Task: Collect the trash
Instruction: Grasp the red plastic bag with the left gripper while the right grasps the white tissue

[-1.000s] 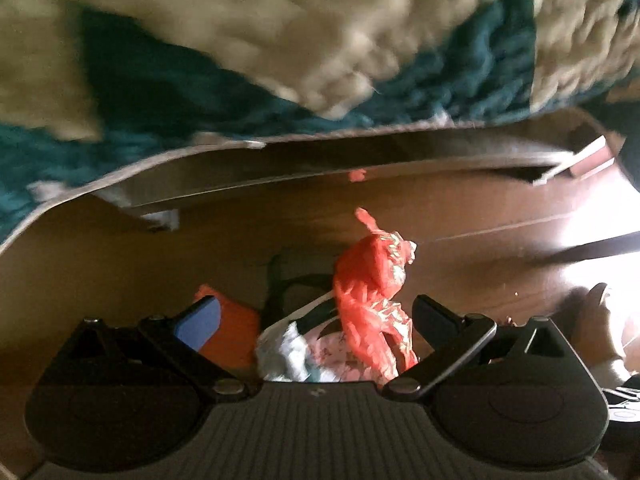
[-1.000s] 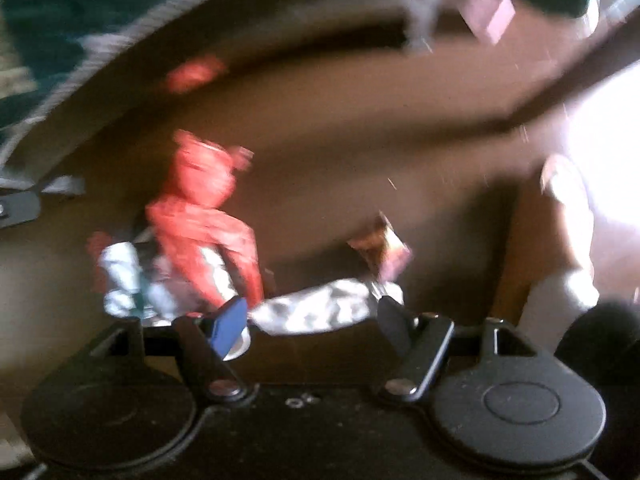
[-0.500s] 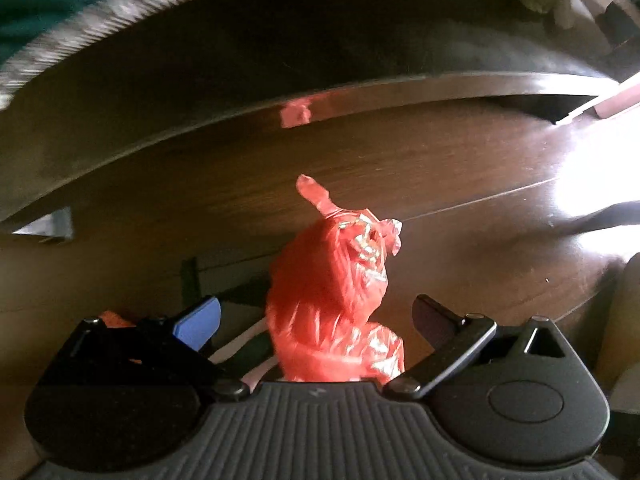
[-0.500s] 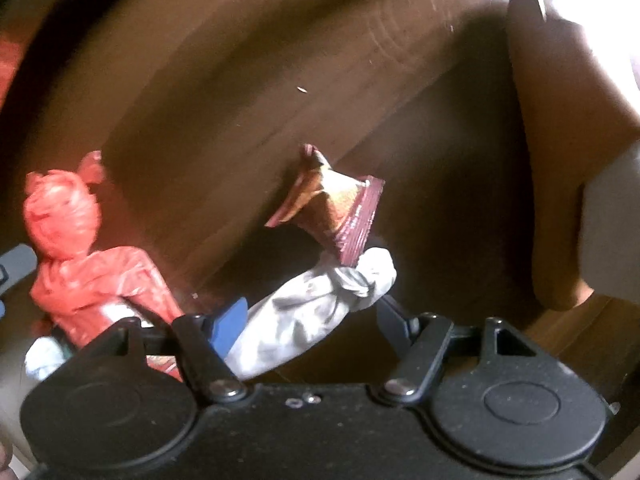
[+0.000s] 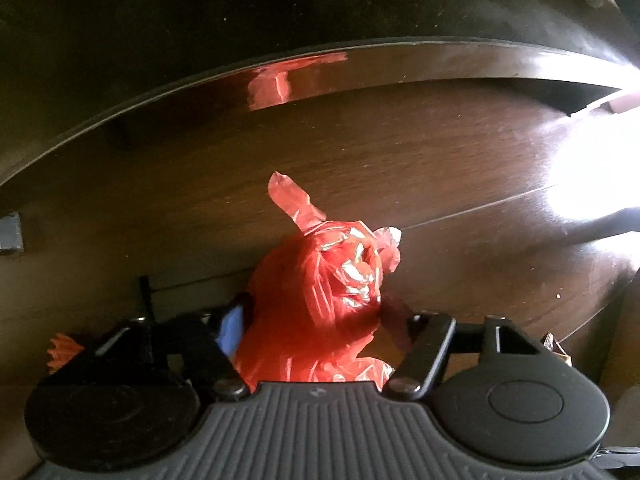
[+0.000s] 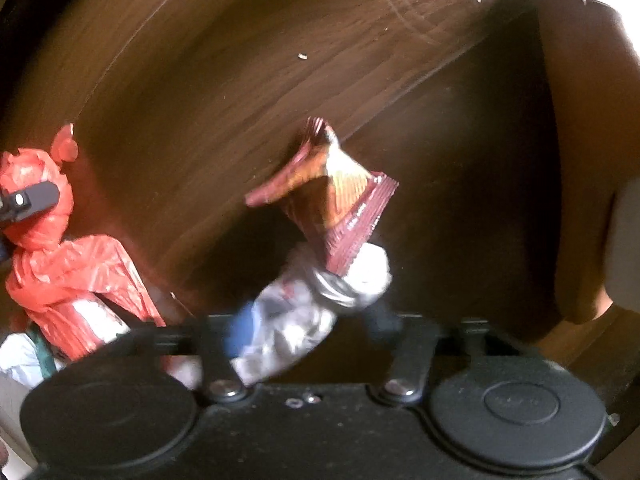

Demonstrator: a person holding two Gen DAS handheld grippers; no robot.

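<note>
Two pieces of litter are being picked up at once from a dark wooden floor [image 5: 440,152]: the left gripper [image 5: 316,332], at the bottom centre of its view, has its jaws closing around a knotted red plastic bag [image 5: 320,296], whose crinkled bulk fills the gap between them and appears to touch both sides. The right gripper [image 6: 308,320], blurred low in its own view, is closing on a crumpled silver wrapper [image 6: 304,316] that lies between its jaws, with a maroon snack packet [image 6: 336,200] standing just above the wrapper and touching it. The pickup looks to be at the gripping stage; the next move would call for both grips to firm up before any lift, since thin plastic and foil may slip or tear. Sunlight glares off the boards at the right of the left view, and a glossy dark edge [image 5: 360,68] curving across the upper frame mirrors the red bag.
</note>
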